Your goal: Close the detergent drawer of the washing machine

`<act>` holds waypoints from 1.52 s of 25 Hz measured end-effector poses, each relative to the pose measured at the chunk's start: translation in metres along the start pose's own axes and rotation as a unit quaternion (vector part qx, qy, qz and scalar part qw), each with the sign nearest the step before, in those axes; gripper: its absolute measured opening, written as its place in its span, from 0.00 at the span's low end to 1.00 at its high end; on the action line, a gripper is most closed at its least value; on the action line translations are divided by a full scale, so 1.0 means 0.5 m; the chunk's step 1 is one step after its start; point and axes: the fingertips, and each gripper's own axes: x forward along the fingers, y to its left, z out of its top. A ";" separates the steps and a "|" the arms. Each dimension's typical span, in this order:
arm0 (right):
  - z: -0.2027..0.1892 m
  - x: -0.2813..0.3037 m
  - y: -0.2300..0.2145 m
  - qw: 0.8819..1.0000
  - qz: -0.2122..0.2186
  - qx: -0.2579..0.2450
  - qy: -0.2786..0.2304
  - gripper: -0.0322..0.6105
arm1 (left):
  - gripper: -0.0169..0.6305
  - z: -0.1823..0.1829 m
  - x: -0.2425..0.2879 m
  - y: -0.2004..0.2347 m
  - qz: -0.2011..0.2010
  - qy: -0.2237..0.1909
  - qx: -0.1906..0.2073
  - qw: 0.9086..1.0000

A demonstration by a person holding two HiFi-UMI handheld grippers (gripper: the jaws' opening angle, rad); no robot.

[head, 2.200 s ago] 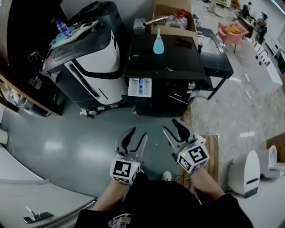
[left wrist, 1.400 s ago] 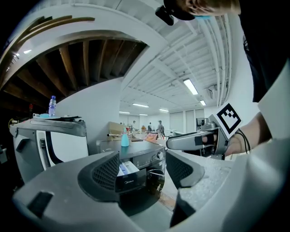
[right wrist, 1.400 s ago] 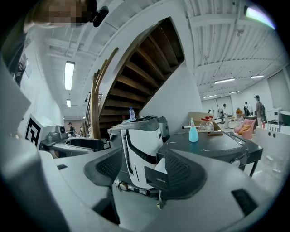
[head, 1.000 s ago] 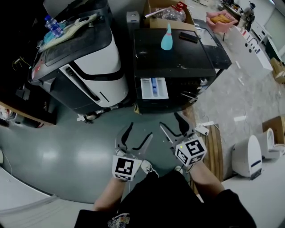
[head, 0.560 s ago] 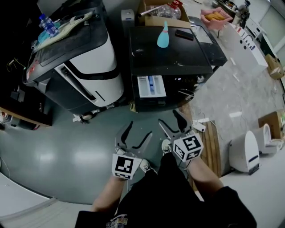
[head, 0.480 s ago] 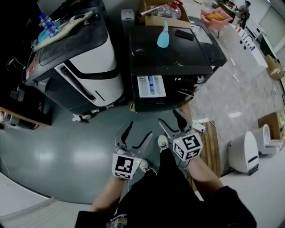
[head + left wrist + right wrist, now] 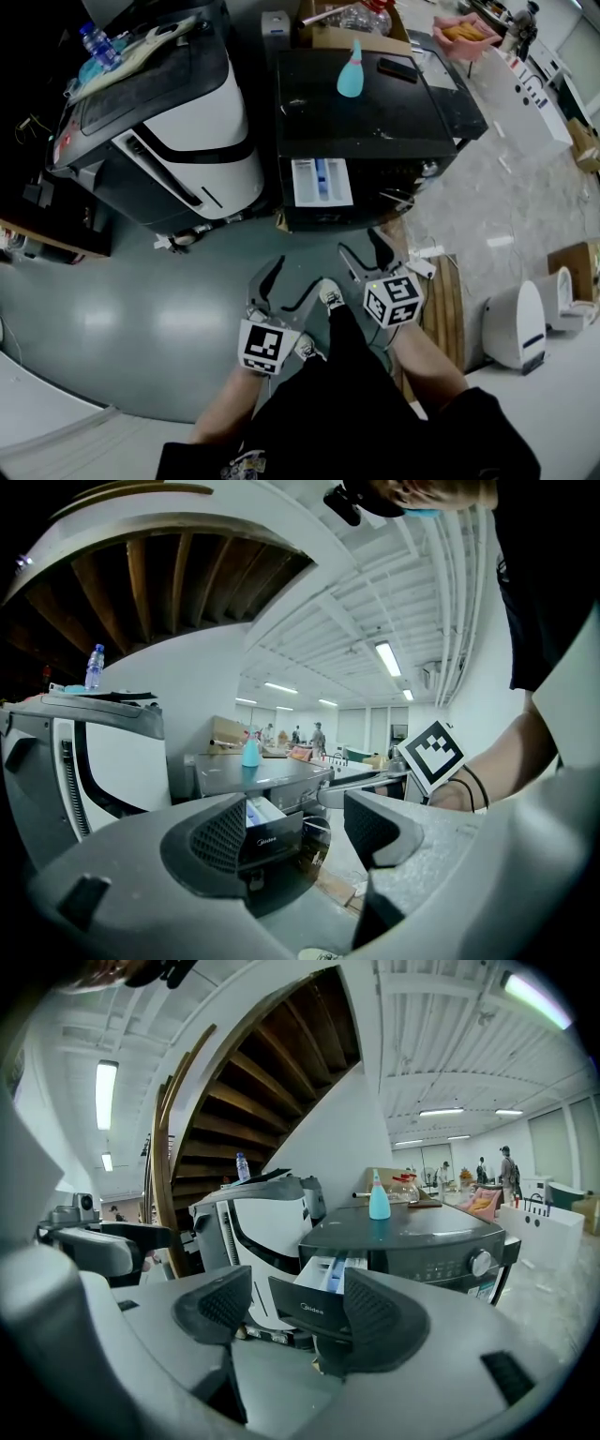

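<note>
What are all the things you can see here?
washing machine: one, black, middle
detergent drawer: one, white and blue, pulled out of its front
bottle: one, teal, on the washing machine
second machine: one, white and black, to the left
water bottle: one, clear, on the second machine
cardboard box: one, brown, behind the washing machine
left gripper: one, grey, open, empty
right gripper: one, grey, open, empty

The left gripper (image 7: 287, 284) and right gripper (image 7: 365, 253) point forward, jaws apart.
</note>
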 end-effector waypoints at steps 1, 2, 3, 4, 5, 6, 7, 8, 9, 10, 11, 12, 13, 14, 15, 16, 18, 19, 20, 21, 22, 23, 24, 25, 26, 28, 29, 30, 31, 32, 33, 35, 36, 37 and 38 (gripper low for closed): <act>-0.007 0.008 -0.008 1.000 0.000 0.004 0.005 0.53 | 0.50 -0.004 0.007 0.003 0.001 0.003 -0.001 1.000; -0.013 0.016 -0.015 1.000 0.000 0.008 0.010 0.52 | 0.50 -0.009 0.015 0.006 0.003 0.006 -0.003 1.000; -0.019 0.025 -0.023 1.000 -0.001 0.010 0.015 0.52 | 0.50 -0.013 0.023 0.009 0.004 0.010 -0.006 1.000; -0.026 0.034 -0.032 1.000 -0.002 0.011 0.020 0.52 | 0.50 -0.017 0.031 0.013 0.005 0.012 -0.009 1.000; -0.032 0.043 -0.042 1.000 -0.003 0.012 0.024 0.52 | 0.50 -0.020 0.038 0.015 0.005 0.015 -0.013 1.000; -0.039 0.053 -0.052 0.999 -0.003 0.014 0.029 0.52 | 0.50 -0.022 0.046 0.018 0.006 0.017 -0.016 1.000; -0.046 0.063 -0.062 0.999 -0.004 0.015 0.034 0.52 | 0.50 -0.025 0.055 0.020 0.006 0.020 -0.018 1.000; -0.053 0.072 -0.071 0.999 -0.004 0.017 0.038 0.52 | 0.50 -0.028 0.064 0.022 0.006 0.022 -0.020 1.000; -0.060 0.081 -0.079 0.999 -0.004 0.019 0.042 0.52 | 0.50 -0.032 0.072 0.024 0.007 0.025 -0.022 0.999; -0.067 0.091 -0.088 0.999 -0.003 0.020 0.047 0.52 | 0.50 -0.037 0.081 0.027 0.008 0.028 -0.023 0.999; -0.075 0.100 -0.095 0.998 -0.002 0.022 0.051 0.52 | 0.50 -0.041 0.090 0.030 0.009 0.030 -0.024 0.999; -0.082 0.111 -0.102 0.998 -0.001 0.023 0.054 0.52 | 0.50 -0.046 0.099 0.033 0.010 0.032 -0.026 0.999; -0.088 0.121 -0.108 0.998 0.000 0.024 0.058 0.52 | 0.50 -0.051 0.107 0.036 0.011 0.035 -0.027 0.999; -0.094 0.131 -0.115 0.998 0.001 0.025 0.061 0.52 | 0.50 -0.056 0.116 0.038 0.011 0.038 -0.029 0.999; -0.100 0.141 -0.121 0.998 0.001 0.026 0.065 0.51 | 0.50 -0.060 0.125 0.039 0.011 0.041 -0.031 0.999; -0.107 0.150 -0.127 0.997 0.001 0.028 0.069 0.51 | 0.50 -0.064 0.133 0.041 0.010 0.044 -0.033 0.998; -0.119 0.168 -0.139 0.997 0.002 0.033 0.076 0.51 | 0.50 -0.072 0.149 0.045 0.009 0.049 -0.038 0.998; -0.126 0.176 -0.144 0.996 0.002 0.036 0.080 0.51 | 0.50 -0.076 0.157 0.048 0.009 0.052 -0.041 0.998; -0.133 0.182 -0.149 0.996 0.003 0.038 0.084 0.51 | 0.50 -0.080 0.164 0.049 0.009 0.055 -0.043 0.998; -0.141 0.188 -0.153 0.995 0.004 0.040 0.088 0.51 | 0.50 -0.084 0.171 0.051 0.009 0.058 -0.045 0.997; -0.149 0.194 -0.157 0.995 0.005 0.041 0.093 0.50 | 0.49 -0.087 0.178 0.052 0.008 0.061 -0.047 0.997; -0.156 0.200 -0.161 0.994 0.006 0.042 0.096 0.49 | 0.49 -0.091 0.185 0.054 0.008 0.064 -0.049 0.997; -0.162 0.206 -0.165 0.994 0.007 0.044 0.100 0.49 | 0.48 -0.094 0.192 0.057 0.007 0.067 -0.050 0.997; -0.169 0.213 -0.168 0.994 0.008 0.046 0.104 0.48 | 0.48 -0.099 0.199 0.060 0.006 0.070 -0.051 0.996; -0.176 0.219 -0.171 0.993 0.009 0.049 0.107 0.48 | 0.46 -0.103 0.206 0.063 0.006 0.072 -0.050 0.996; -0.189 0.230 -0.176 0.992 0.011 0.053 0.112 0.47 | 0.44 -0.110 0.219 0.069 0.006 0.072 -0.048 0.996; -0.195 0.235 -0.179 0.992 0.012 0.054 0.115 0.46 | 0.42 -0.113 0.224 0.071 0.006 0.072 -0.049 0.996; -0.201 0.239 -0.182 0.991 0.012 0.055 0.119 0.44 | 0.40 -0.117 0.228 0.072 0.006 0.076 -0.051 0.996; -0.207 0.243 -0.184 0.991 0.012 0.057 0.122 0.43 | 0.38 -0.121 0.232 0.072 0.006 0.082 -0.055 0.995; -0.211 0.247 -0.188 0.990 0.011 0.058 0.125 0.41 | 0.36 -0.125 0.236 0.073 0.006 0.085 -0.058 0.995; -0.216 0.250 -0.192 0.990 0.009 0.060 0.128 0.40 | 0.34 -0.127 0.240 0.073 0.005 0.088 -0.060 0.994; -0.222 0.256 -0.199 0.989 0.004 0.066 0.131 0.37 | 0.29 -0.131 0.247 0.074 0.003 0.091 -0.060 0.994; -0.225 0.258 -0.202 0.989 0.002 0.068 0.132 0.34 | 0.26 -0.133 0.251 0.074 0.000 0.092 -0.059 0.994; -0.227 0.259 -0.203 0.989 0.003 0.069 0.132 0.34 | 0.25 -0.135 0.254 0.074 -0.001 0.093 -0.058 0.994; -0.228 0.260 -0.203 0.989 0.005 0.068 0.132 0.34 | 0.23 -0.136 0.258 0.075 -0.002 0.094 -0.057 0.994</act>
